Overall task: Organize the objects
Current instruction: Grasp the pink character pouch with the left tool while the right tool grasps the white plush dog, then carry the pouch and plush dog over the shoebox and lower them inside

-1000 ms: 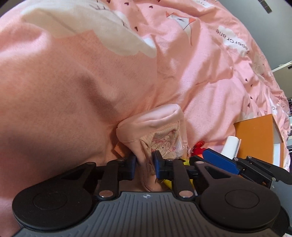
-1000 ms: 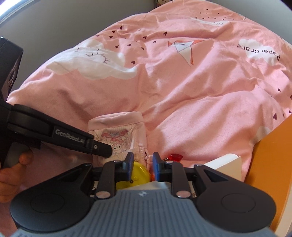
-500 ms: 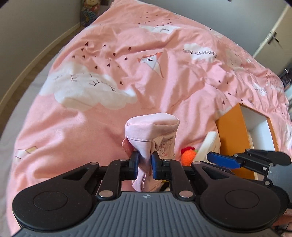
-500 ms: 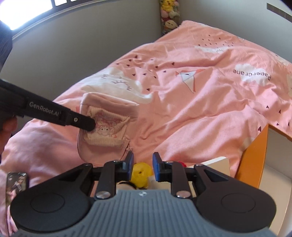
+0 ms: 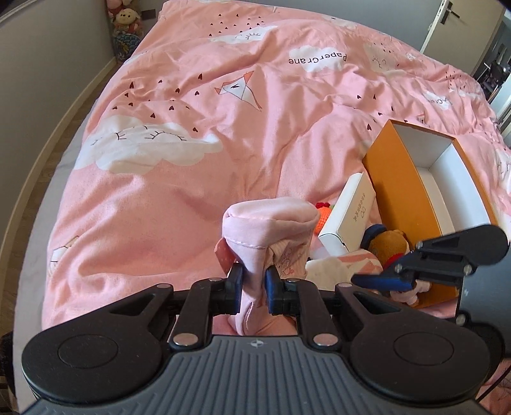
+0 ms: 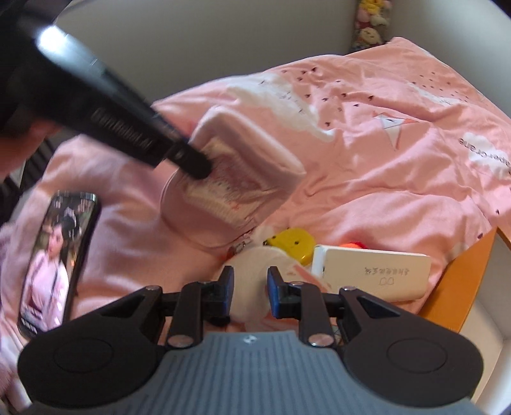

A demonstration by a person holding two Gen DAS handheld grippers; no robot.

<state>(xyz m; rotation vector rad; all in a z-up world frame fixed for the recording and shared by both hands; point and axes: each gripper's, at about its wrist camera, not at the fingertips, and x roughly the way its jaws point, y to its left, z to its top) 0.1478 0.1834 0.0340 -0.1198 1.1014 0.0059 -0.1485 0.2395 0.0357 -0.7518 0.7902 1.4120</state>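
My left gripper (image 5: 253,289) is shut on a folded pink cloth pouch (image 5: 271,230) and holds it up above the bed; the pouch also shows in the right wrist view (image 6: 230,194), pinched by the left gripper's fingers (image 6: 194,162). My right gripper (image 6: 248,293) is open and empty, low over a white-and-pink soft toy (image 6: 252,271). A yellow tape measure (image 6: 295,244), a white box (image 6: 370,274) and an orange knitted toy (image 5: 322,217) lie beside the open orange box (image 5: 412,194). A brown plush toy (image 5: 388,242) lies against the box.
A pink quilt (image 5: 223,121) covers the bed. A phone (image 6: 54,265) with a lit screen lies on it at the left. Plush toys (image 5: 124,19) stand in the far corner by the grey wall. A door (image 5: 447,22) is at the far right.
The left gripper has lifted the pink pouch well above the quilt. The right gripper has drawn back and swung left, so the phone and soft toy come into view.
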